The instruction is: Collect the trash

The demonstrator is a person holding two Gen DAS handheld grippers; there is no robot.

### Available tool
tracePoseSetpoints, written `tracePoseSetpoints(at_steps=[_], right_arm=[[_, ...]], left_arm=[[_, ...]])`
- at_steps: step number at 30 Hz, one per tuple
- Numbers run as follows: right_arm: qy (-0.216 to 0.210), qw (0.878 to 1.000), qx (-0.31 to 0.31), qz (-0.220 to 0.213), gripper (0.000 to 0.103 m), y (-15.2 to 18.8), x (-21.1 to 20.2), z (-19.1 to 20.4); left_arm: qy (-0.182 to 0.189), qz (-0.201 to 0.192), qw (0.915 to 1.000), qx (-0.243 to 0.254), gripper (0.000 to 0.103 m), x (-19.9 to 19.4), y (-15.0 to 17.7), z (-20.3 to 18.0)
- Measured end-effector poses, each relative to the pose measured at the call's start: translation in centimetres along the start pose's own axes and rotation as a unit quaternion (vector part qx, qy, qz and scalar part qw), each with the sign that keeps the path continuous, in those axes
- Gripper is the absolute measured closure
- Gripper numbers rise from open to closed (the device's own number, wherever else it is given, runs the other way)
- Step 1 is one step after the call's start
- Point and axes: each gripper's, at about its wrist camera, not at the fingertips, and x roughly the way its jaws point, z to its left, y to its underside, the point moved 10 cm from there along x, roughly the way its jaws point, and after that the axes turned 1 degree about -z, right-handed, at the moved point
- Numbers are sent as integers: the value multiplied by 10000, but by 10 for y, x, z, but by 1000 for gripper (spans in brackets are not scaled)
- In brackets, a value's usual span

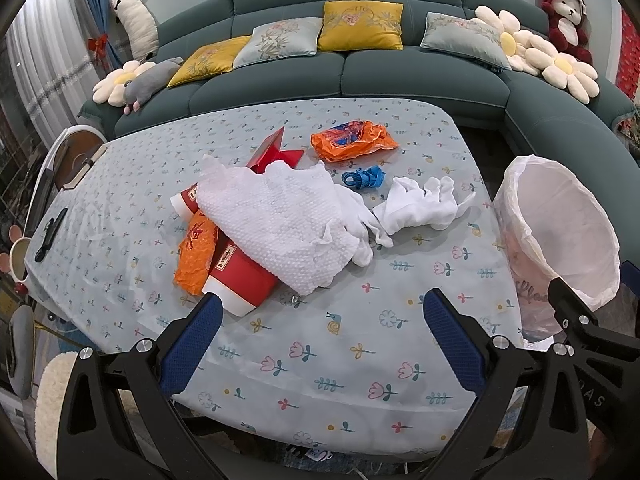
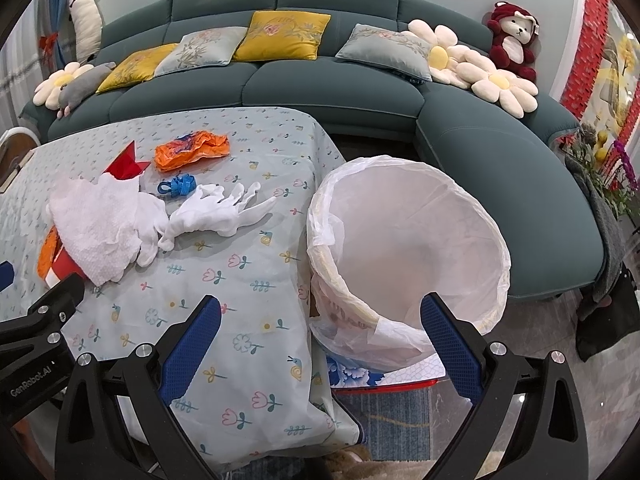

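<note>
Table (image 1: 340, 360) wearing pale floral cloth, carrying white textured cloth (image 1: 280, 224) lying over red boxes (image 1: 240, 276), orange wrappers (image 1: 352, 140), blue ribbon (image 1: 362, 178), white gloves (image 1: 424, 204); black remote (image 1: 50, 234) sitting near far-left edge.

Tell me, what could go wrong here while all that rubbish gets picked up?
Three things, probably. The white paper towel drapes over the red box, so a grab might lift only the towel or drag both. The bin stands off the table's edge, so dropped pieces could miss it. The bin's loose liner might snag on the right gripper.
</note>
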Motion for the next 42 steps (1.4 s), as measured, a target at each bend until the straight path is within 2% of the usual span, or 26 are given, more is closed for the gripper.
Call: tracePoseSetpoints(at_steps=[6, 15, 24, 30, 34, 42], right_arm=[[110, 9999, 36, -56, 7, 0, -2, -2], [356, 9989, -52, -288, 7, -6, -9, 3], [233, 9990, -292, -251, 7, -13, -14, 37], [-70, 9999, -135, 23, 9, -19, 9, 71], [-100, 9996, -206, 143, 11, -23, 30, 94], [-145, 9992, -165, 334, 18, -38, 65, 118]], left_arm=[[91, -76, 9999, -63, 7, -1, 0, 4], [241, 41, 9993, -291, 7, 10, 2, 29], [249, 218, 9984, -467, 7, 33, 1, 69], [137, 305, 9971, -688, 7, 55, 0, 116], [155, 351, 9959, -824, 7, 72, -2, 140], [280, 546, 9938, -932, 7, 106, -5, 158]])
